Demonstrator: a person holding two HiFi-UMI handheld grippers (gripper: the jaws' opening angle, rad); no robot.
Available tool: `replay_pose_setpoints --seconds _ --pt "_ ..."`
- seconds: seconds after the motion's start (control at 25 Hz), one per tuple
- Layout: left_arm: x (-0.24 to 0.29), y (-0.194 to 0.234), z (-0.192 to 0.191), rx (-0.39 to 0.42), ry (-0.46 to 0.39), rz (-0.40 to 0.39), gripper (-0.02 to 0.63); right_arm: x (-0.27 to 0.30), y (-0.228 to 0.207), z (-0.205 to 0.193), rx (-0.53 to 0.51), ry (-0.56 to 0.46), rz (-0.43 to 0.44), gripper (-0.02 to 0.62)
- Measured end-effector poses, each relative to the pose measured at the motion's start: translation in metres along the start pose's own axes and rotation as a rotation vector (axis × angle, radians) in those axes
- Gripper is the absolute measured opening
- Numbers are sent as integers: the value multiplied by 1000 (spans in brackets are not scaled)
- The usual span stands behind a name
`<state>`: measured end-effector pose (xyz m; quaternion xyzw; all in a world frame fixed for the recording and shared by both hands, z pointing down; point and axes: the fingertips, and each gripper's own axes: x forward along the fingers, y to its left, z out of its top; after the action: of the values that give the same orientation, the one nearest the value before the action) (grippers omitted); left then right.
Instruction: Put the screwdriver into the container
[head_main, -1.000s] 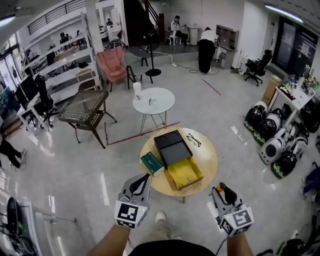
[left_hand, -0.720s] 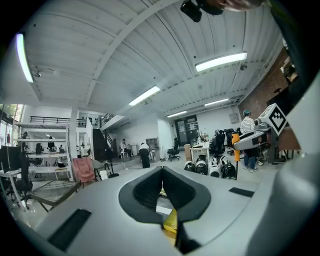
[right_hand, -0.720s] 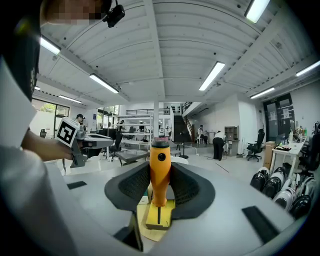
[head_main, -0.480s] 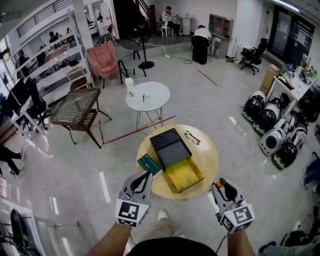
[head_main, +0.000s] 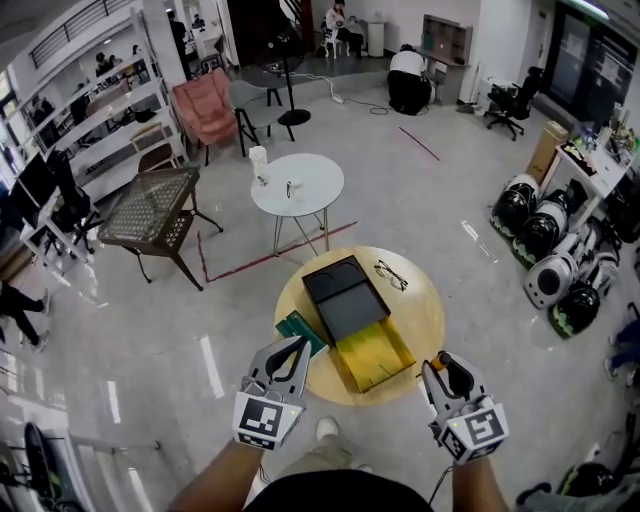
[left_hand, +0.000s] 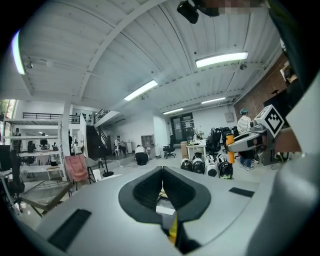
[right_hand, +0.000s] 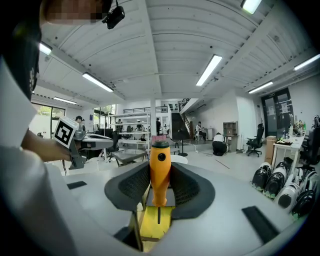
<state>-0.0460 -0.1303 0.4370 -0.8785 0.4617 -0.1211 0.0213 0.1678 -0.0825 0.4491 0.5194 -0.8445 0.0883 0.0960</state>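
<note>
My right gripper (head_main: 446, 376) hangs just off the near right rim of the round wooden table (head_main: 420, 310), shut on the orange handle of the screwdriver (head_main: 451, 367). In the right gripper view the screwdriver (right_hand: 160, 170) stands upright between the jaws of that gripper (right_hand: 160, 176), its thin shaft pointing down. The container (head_main: 370, 355) lies open on the table, its yellow tray toward me and a black lid (head_main: 343, 290) behind; the yellow tray (right_hand: 154, 224) shows below the jaws. My left gripper (head_main: 293, 352) is shut and empty at the table's near left edge, and its jaws meet in its own view (left_hand: 161, 172).
A green box (head_main: 301, 331) lies left of the container and a pair of glasses (head_main: 390, 275) at the table's far side. Beyond stand a small white round table (head_main: 298, 185) and a mesh-top table (head_main: 150, 210). Robot parts (head_main: 545, 270) line the right wall.
The view has shifted a little and the table sits slightly closer. Both grippers hold much the same pose, the right one still gripping the screwdriver.
</note>
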Motion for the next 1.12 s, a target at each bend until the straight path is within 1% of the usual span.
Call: replay_pose_setpoints --seconds 0.28,0.56,0.8,1.12 --pt "21 16 7 -14 -7 -15 17 23 -10 11 7 1 -17 138" --pt "43 25 18 8 -12 -52 17 35 -21 24 18 0 -46 138" --pt "54 44 22 7 -23 -56 17 52 -22 38 11 -16 -58 138" --pt "64 64 21 16 -36 -82 17 74 -16 44 8 -16 -77 138"
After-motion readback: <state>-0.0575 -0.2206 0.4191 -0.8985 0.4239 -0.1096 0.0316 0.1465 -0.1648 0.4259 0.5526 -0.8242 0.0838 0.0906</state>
